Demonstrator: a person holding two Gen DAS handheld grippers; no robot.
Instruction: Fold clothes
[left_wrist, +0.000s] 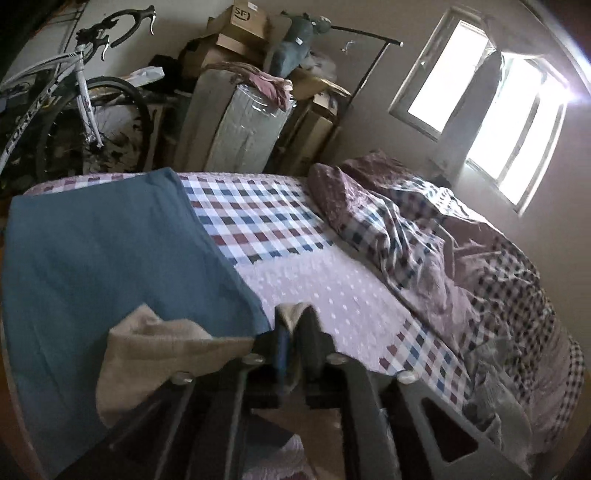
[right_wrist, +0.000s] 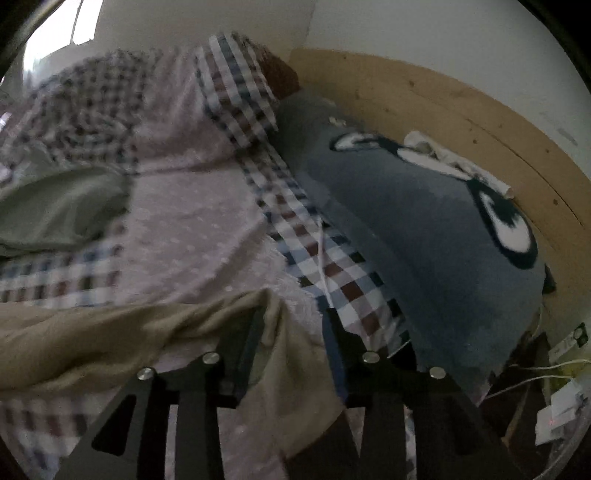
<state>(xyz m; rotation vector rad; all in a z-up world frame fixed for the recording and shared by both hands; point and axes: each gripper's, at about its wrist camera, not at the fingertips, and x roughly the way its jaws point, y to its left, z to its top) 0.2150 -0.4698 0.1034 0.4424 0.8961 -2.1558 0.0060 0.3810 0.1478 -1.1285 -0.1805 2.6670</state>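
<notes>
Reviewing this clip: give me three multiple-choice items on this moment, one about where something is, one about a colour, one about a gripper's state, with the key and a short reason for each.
1. Where does the bicycle stand?
A. Beyond the far side of the bed
B. On the bed
C. Under the window

2. What colour is the cloth held in the grippers?
A. Red
B. Beige
C. Black

3. What is the state of the left gripper?
A. Wide open and empty
B. Shut on the blue blanket
C. Shut on the cloth

Key: 1 A, the bicycle leans by the wall past the bed's far edge. 2 B, the fabric is beige in both views. 3 C, a beige fold sticks up between the closed fingers; the blue blanket lies flat beside it. The right gripper also has cloth between its fingers.
</notes>
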